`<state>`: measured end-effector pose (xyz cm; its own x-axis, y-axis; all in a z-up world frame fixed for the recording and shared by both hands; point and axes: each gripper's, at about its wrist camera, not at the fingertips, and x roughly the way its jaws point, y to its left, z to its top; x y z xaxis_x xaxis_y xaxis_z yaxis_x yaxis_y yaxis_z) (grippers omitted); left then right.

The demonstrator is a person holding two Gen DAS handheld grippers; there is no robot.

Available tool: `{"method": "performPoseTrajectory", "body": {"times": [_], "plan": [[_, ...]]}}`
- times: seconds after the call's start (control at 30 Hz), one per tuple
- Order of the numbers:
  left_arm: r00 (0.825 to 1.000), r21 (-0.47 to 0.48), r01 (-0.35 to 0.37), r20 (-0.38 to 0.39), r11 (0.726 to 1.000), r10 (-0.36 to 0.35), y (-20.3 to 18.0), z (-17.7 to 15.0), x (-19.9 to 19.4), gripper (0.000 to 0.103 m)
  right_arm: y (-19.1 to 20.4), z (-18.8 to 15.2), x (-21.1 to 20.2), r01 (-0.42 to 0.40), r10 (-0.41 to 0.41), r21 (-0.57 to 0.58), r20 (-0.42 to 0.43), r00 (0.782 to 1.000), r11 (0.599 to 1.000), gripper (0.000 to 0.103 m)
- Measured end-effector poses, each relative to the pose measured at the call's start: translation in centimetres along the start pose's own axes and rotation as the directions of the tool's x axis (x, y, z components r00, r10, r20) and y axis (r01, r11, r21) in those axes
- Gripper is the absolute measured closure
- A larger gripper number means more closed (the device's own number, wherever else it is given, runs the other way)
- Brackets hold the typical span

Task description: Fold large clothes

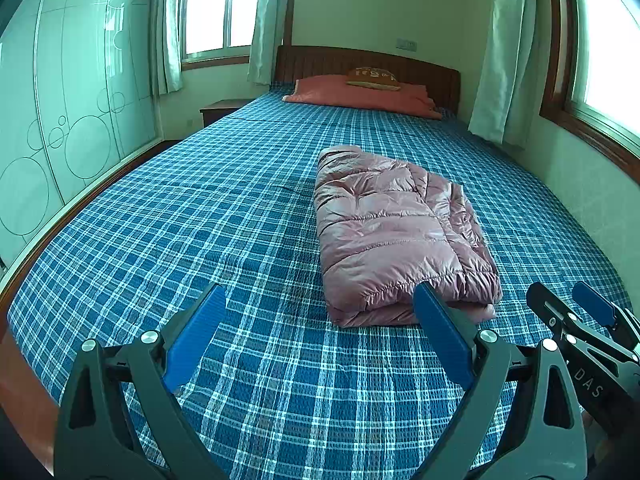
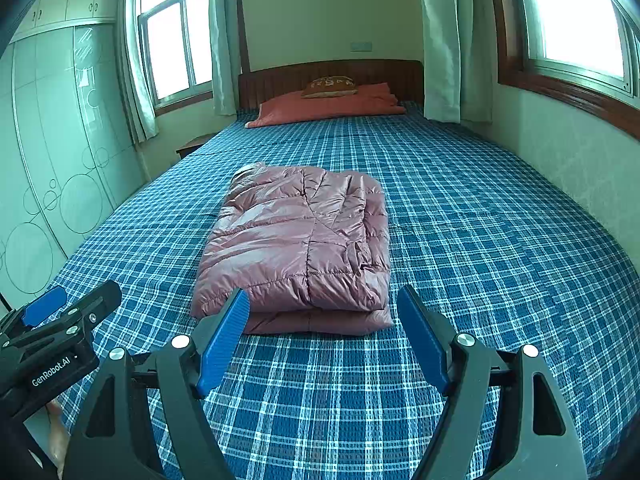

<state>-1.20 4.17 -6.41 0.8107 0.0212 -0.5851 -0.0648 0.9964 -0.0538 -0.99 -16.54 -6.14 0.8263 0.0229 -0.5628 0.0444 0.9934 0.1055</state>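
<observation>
Folded at frame centre on the blue plaid bed, the shiny pink quilted puffer jacket looks light, soft and slippery, best pinched at its near doubled edge, while both the left hand-held gripper and right hand-held gripper hover apart, empty.

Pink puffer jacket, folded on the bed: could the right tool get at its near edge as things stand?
Probably yes. The right tool stands open in front of the jacket, with only bare plaid bedspread between them.

A home bedroom: a bed with wooden headboard, pillow, curtained windows, and probably a sliding-door wardrobe.
</observation>
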Motion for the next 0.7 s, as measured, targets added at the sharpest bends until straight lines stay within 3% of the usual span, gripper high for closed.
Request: {"method": "performPoseTrajectory", "body": {"times": [0.7], "plan": [[1.0,0.001,0.001,-0.005,1.0,-0.001,-0.06,-0.23,0.27,0.008,0.14,-0.1,0.25,0.004,-0.004,-0.013,-0.002,1.0,1.0,0.028]]}}
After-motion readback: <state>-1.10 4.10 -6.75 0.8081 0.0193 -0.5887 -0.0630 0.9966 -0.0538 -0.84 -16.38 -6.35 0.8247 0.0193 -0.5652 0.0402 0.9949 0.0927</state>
